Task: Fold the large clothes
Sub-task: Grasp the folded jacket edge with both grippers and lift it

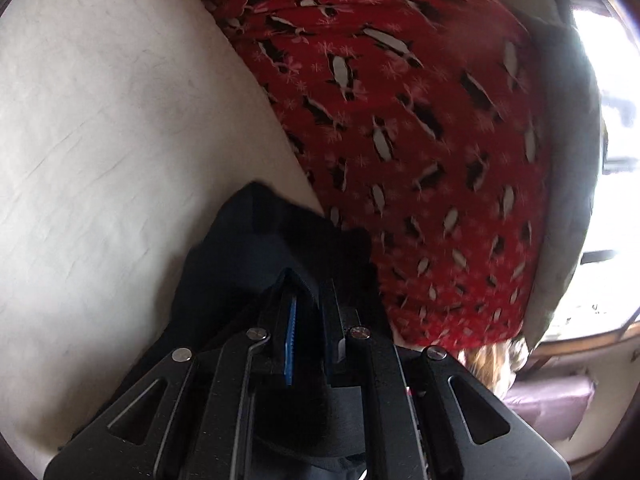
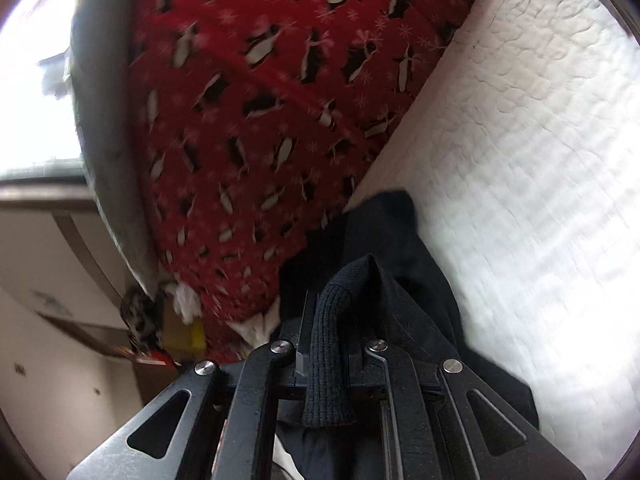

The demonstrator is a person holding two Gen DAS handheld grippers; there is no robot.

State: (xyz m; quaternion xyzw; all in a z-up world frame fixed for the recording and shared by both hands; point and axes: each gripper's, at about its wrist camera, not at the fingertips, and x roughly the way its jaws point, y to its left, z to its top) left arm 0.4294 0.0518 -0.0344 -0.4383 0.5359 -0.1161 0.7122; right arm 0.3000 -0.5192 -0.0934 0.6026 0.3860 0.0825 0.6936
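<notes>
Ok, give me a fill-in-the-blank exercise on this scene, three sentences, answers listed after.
1. Both the left gripper and the right gripper are shut on a ____ garment.
2. The red blanket is printed with ____.
3. In the right wrist view, the fabric between the fingers is a ribbed ____ cuff.

Missing words: black; penguins; knit

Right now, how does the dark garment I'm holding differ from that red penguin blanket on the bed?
The dark garment is plain black, while the red penguin blanket is bright red with penguins and snowflakes. The garment is pinched in both the left gripper and the right gripper, bunched at their tips; the blanket lies spread out, gripped by neither. The garment shows a ribbed knit edge; the blanket looks smooth. Both are soft fabric over the white bedding.
</notes>
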